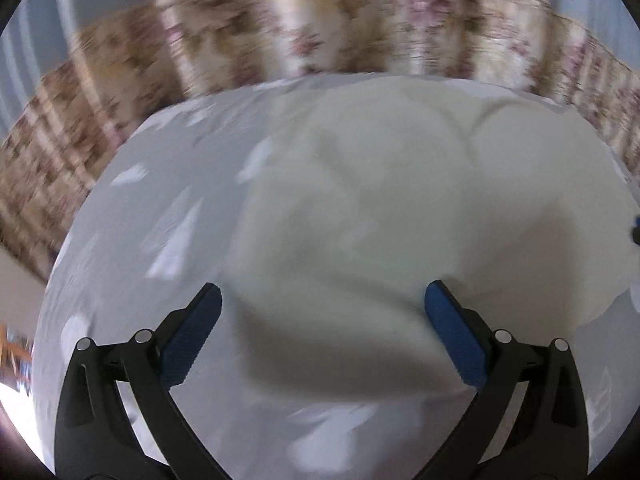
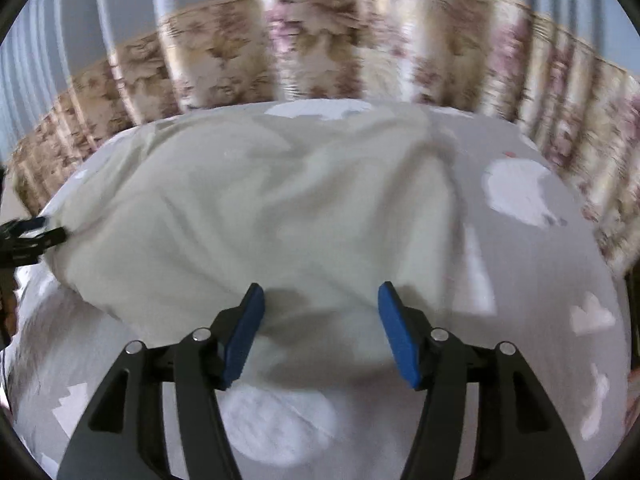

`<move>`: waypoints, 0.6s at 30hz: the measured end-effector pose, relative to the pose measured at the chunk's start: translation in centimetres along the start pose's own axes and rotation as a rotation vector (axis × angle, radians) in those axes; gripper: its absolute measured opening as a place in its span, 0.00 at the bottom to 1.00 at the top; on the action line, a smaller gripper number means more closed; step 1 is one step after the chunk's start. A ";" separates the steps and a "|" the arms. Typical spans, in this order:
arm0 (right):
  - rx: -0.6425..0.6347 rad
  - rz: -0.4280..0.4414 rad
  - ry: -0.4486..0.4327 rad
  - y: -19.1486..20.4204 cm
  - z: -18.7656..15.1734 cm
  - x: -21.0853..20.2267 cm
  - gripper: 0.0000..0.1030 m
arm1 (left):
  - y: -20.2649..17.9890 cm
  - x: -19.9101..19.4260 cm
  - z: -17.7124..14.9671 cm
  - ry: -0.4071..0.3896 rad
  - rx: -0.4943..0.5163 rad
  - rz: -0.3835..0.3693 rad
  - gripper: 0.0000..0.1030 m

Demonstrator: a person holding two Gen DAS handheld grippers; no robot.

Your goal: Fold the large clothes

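Note:
A large pale cream garment (image 1: 380,200) lies rumpled on a grey bed sheet (image 1: 160,184) printed with white shapes. My left gripper (image 1: 323,288) hovers over the garment's near left part, jaws wide apart, with the cloth's folded edge lying below and between the blue pads (image 1: 192,336). In the right wrist view the same garment (image 2: 248,208) spreads left of centre. My right gripper (image 2: 321,289) stands open above its near edge, and the pads (image 2: 400,336) do not press on the cloth. The left gripper (image 2: 32,236) shows at that view's left edge, beside the garment's side.
A floral beige-and-pink curtain (image 2: 320,52) hangs behind the bed's far edge, with grey-blue drapery (image 2: 120,8) above it. Bare sheet (image 2: 540,264) extends to the right of the garment. Both views are motion-blurred.

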State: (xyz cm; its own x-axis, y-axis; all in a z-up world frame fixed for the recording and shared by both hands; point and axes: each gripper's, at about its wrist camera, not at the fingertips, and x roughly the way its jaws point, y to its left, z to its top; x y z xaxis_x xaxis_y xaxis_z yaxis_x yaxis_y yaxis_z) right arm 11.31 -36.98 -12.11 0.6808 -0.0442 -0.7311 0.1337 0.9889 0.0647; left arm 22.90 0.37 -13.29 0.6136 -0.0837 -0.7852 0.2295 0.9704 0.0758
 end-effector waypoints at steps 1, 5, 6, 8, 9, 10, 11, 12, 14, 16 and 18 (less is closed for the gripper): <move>0.010 -0.019 -0.001 -0.4 -0.1 -0.5 0.57 | 0.8 -0.3 -0.3 0.014 -0.026 0.008 0.97; 0.116 0.026 -0.067 -1.5 -0.2 -4.3 0.59 | 2.4 -3.7 -0.9 -0.008 -0.086 0.059 0.97; 0.117 0.027 -0.093 -1.3 0.0 -5.2 0.63 | 2.2 -4.8 -0.8 -0.029 -0.092 0.057 0.97; 0.124 0.046 -0.131 -0.6 0.3 -6.9 0.73 | 1.2 -6.9 -0.4 -0.061 -0.082 0.044 0.97; 0.136 0.060 -0.152 -0.1 0.6 -7.8 0.75 | 0.5 -7.6 -0.2 -0.072 -0.071 0.038 0.97; 0.139 0.068 -0.161 0.1 0.6 -8.2 0.75 | -0.3 -8.4 0.0 -0.086 -0.056 0.028 0.97; 0.140 0.078 -0.168 0.6 0.8 -8.7 0.75 | -1.0 -9.2 0.1 -0.100 -0.043 0.020 0.97; 0.138 0.076 -0.169 0.9 1.0 -9.0 0.75 | -1.7 -9.7 0.2 -0.109 -0.032 0.013 0.97; 0.136 0.064 -0.169 1.4 1.1 -9.5 0.76 | -3.2 -10.5 0.4 -0.119 -0.014 -0.014 0.97; 0.145 0.064 -0.156 1.5 1.1 -9.7 0.76 | -4.5 -11.0 0.5 -0.122 -0.004 -0.039 0.97; 0.162 0.060 -0.153 1.1 0.9 -9.7 0.76 | -5.8 -11.4 0.7 -0.131 0.009 -0.069 0.97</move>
State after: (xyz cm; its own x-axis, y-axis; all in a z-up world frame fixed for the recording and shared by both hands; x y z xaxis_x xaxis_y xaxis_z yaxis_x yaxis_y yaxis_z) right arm 5.48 -35.61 -4.30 0.7908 -0.0193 -0.6117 0.1951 0.9553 0.2220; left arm 15.12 -4.45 -4.37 0.6895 -0.1796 -0.7016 0.2807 0.9593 0.0302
